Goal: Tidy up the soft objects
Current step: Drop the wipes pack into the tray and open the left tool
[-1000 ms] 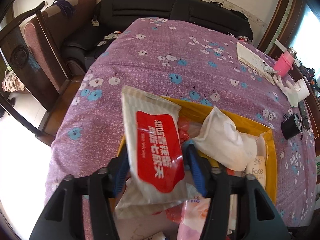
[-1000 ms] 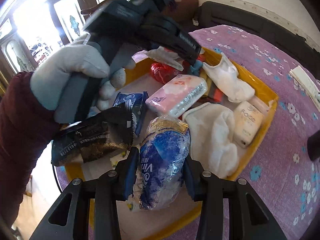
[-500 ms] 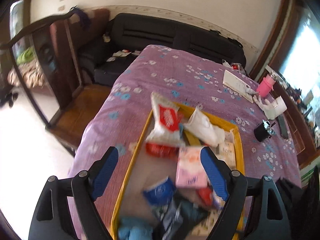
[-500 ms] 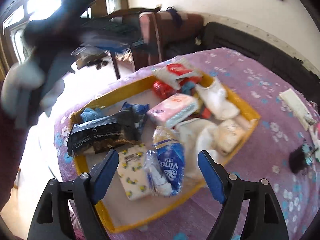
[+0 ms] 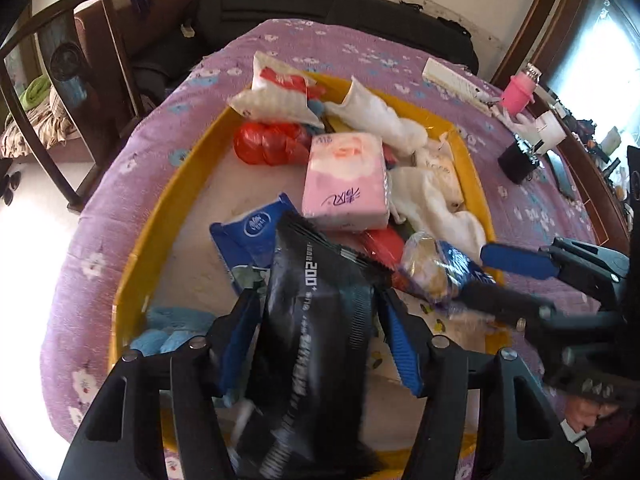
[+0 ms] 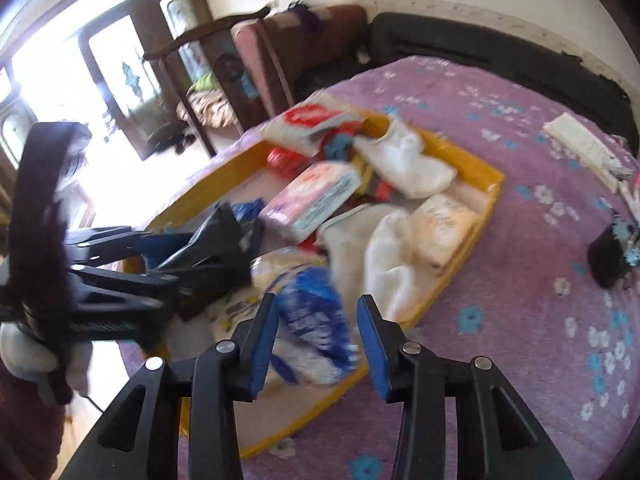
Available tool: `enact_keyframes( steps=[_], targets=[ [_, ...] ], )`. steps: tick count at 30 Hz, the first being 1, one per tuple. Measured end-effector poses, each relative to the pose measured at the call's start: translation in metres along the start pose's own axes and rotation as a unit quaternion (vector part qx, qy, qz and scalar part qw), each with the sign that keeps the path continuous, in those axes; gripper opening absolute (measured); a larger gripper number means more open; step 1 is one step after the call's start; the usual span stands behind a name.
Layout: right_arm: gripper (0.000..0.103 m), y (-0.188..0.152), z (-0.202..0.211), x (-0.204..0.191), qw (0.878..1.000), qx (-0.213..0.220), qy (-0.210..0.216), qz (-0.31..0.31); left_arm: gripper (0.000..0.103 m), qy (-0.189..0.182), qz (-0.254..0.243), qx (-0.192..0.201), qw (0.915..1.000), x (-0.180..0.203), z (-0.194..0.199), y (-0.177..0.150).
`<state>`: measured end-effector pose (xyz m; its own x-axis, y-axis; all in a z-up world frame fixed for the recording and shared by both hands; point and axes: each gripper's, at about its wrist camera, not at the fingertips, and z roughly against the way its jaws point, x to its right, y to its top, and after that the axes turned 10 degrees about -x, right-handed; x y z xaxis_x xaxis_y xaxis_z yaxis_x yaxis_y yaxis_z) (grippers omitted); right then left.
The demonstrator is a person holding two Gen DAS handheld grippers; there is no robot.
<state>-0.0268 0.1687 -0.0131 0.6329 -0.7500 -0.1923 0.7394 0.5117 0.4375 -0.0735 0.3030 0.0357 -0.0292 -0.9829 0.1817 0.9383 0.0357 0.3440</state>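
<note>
A yellow tray point(image 5: 176, 200) on the purple flowered tablecloth holds soft packs and cloths. My left gripper point(image 5: 318, 294) is closing, its pads against a black foil packet point(image 5: 316, 320) at the tray's near end. My right gripper point(image 6: 317, 299) is closing too, around a blue-and-white tissue pack point(image 6: 312, 320) at the tray's near right; the left wrist view shows the same tissue pack point(image 5: 436, 272) pinched between its fingers. Further in lie a pink tissue pack point(image 5: 346, 176), a red-and-white wipes pack point(image 5: 276, 88), white socks point(image 5: 376, 116) and a red bag point(image 5: 268, 144).
A pink cup point(image 5: 518, 92), a small black object point(image 5: 516, 162) and a white booklet point(image 5: 452, 78) sit on the cloth at the right. A wooden chair point(image 5: 80, 80) stands left of the table and a black sofa point(image 5: 320, 0) behind it. A gloved hand point(image 6: 24, 352) holds the left gripper.
My left gripper let go of the red-and-white wipes pack at the tray's far end, pulled back and closed on the black packet. My right gripper opened, then closed again on the blue tissue pack.
</note>
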Motion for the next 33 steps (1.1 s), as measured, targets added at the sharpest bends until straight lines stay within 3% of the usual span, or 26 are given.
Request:
enact_keyframes(
  steps=[2,5,7,9,14,18,20,25,28,30,33],
  targets=[
    [0.045,0.002,0.000,-0.004,1.000,-0.003,-0.003,0.011,0.061,0.001,0.004,0.008,1.0000,-0.002,0.005,-0.003],
    [0.045,0.014,0.022,-0.001,0.999,0.030,-0.012,0.016,0.066,-0.021,0.001,0.042,0.9989,-0.009,0.030,-0.014],
    [0.045,0.037,0.034,0.001,0.998,0.049,-0.033,0.014,0.076,-0.028,-0.001,0.075,0.9968,-0.016,0.049,-0.024],
    [0.045,0.070,0.032,-0.001,0.998,0.053,-0.042,0.017,0.077,-0.040,0.006,0.098,0.9944,-0.024,0.061,-0.034],
    [0.043,0.146,-0.030,0.007,0.999,-0.010,-0.034,-0.028,0.077,-0.061,0.032,0.108,0.9918,-0.041,0.066,-0.050],
    [0.043,0.188,-0.050,0.022,0.995,0.034,-0.046,-0.079,0.077,-0.084,0.062,0.118,0.9875,-0.062,0.068,-0.057],
    [0.043,0.199,-0.071,0.026,0.995,0.004,-0.035,-0.091,0.077,-0.087,0.070,0.118,0.9868,-0.070,0.068,-0.058],
    [0.047,0.187,-0.086,0.021,0.995,-0.052,-0.011,-0.084,0.077,-0.085,0.074,0.116,0.9869,-0.079,0.062,-0.058],
    [0.048,0.181,-0.082,0.011,0.994,-0.078,-0.025,-0.066,0.077,-0.086,0.079,0.117,0.9862,-0.080,0.059,-0.054],
    [0.048,0.180,-0.067,0.006,0.996,-0.044,-0.052,-0.057,0.077,-0.077,0.080,0.119,0.9867,-0.078,0.058,-0.053],
    [0.048,0.179,-0.052,-0.006,0.999,0.002,-0.035,-0.040,0.077,-0.063,0.072,0.121,0.9880,-0.073,0.059,-0.053]
  ],
)
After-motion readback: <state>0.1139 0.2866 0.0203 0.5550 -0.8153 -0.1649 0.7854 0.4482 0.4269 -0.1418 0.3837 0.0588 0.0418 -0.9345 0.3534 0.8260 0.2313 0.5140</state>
